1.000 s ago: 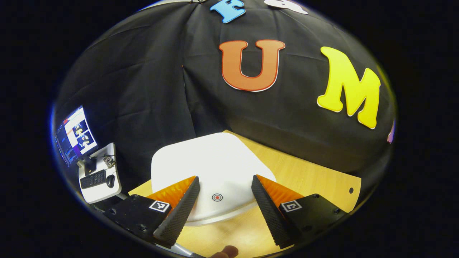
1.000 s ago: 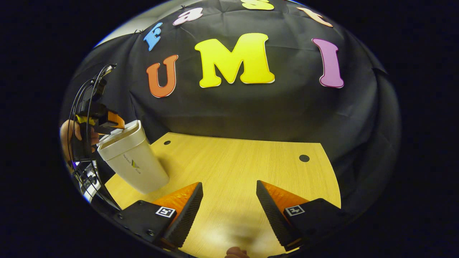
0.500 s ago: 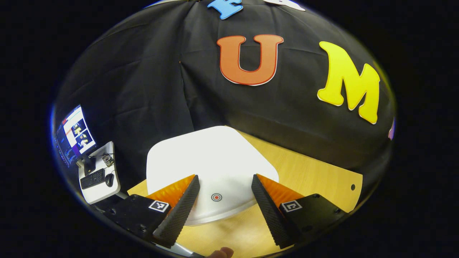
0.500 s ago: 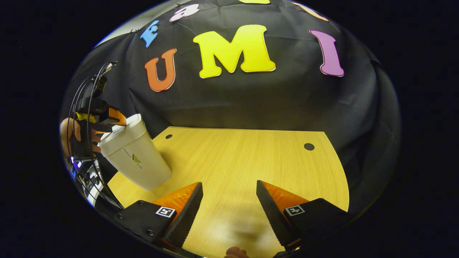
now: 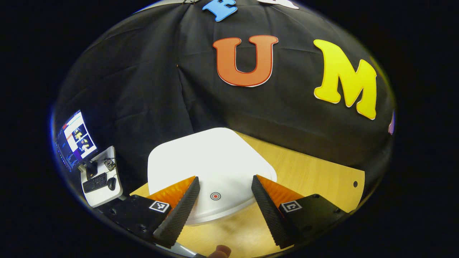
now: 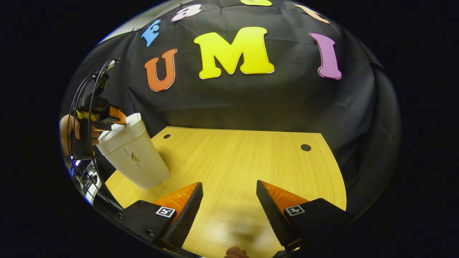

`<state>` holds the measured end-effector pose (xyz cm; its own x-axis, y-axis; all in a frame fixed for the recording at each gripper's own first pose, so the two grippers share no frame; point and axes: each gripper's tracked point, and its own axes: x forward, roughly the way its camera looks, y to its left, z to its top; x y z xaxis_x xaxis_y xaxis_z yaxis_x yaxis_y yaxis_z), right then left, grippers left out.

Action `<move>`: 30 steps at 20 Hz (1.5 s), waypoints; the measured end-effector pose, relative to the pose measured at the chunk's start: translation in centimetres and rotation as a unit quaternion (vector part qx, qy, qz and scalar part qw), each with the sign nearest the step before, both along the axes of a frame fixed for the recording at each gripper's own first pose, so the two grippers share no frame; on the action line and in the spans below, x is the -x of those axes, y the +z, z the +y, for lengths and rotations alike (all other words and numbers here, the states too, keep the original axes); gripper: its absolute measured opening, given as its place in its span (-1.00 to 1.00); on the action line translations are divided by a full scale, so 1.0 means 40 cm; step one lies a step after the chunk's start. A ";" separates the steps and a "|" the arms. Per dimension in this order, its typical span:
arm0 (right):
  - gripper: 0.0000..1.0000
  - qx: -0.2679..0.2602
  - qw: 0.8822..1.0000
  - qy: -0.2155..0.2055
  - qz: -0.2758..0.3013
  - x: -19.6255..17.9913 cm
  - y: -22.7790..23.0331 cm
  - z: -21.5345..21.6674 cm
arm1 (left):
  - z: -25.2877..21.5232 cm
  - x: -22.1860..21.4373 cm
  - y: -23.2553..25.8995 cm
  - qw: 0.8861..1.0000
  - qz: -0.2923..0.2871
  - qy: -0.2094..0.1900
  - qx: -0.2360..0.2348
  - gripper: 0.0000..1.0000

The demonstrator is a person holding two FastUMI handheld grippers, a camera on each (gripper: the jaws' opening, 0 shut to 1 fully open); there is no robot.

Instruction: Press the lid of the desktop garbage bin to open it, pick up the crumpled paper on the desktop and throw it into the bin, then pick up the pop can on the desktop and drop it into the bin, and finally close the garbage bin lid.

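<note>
White plastic, the tapered desktop garbage bin (image 6: 132, 157) stood at the left edge of the pale wooden table (image 6: 244, 161), its flat lid (image 5: 209, 168) shut. The left gripper (image 5: 224, 204), jaws wide, remained poised over the lid's red press mark (image 5: 215, 195), scarcely shifted in a second. The right gripper (image 6: 229, 211) hung wide, empty; pressing seemed pending.

A recording booth: black cloth wall (image 6: 251, 104) behind a wooden desk (image 6: 236, 161), monitor (image 5: 74, 139) and keyboard (image 5: 94, 182) alongside.
</note>
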<state>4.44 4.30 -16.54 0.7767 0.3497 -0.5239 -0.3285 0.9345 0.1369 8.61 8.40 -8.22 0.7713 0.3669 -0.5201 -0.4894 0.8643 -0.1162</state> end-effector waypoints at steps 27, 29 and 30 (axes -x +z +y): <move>0.86 0.007 0.956 -0.136 -0.258 0.089 0.449 -0.054 | -0.325 0.209 0.242 0.929 -0.248 -0.263 -0.085 0.93; 0.89 0.013 0.954 -0.141 -0.266 0.099 0.453 -0.049 | -0.329 0.220 0.242 0.925 -0.251 -0.271 -0.086 0.92; 0.86 0.013 0.953 -0.141 -0.269 0.105 0.455 -0.042 | -0.330 0.220 0.240 0.925 -0.250 -0.272 -0.085 0.93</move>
<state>0.23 2.63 1.67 0.9963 0.0803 -0.0294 -0.0804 0.9967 -0.0053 -0.20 -4.79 1.39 0.9945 -0.1032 -0.0186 0.1021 0.9935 -0.0503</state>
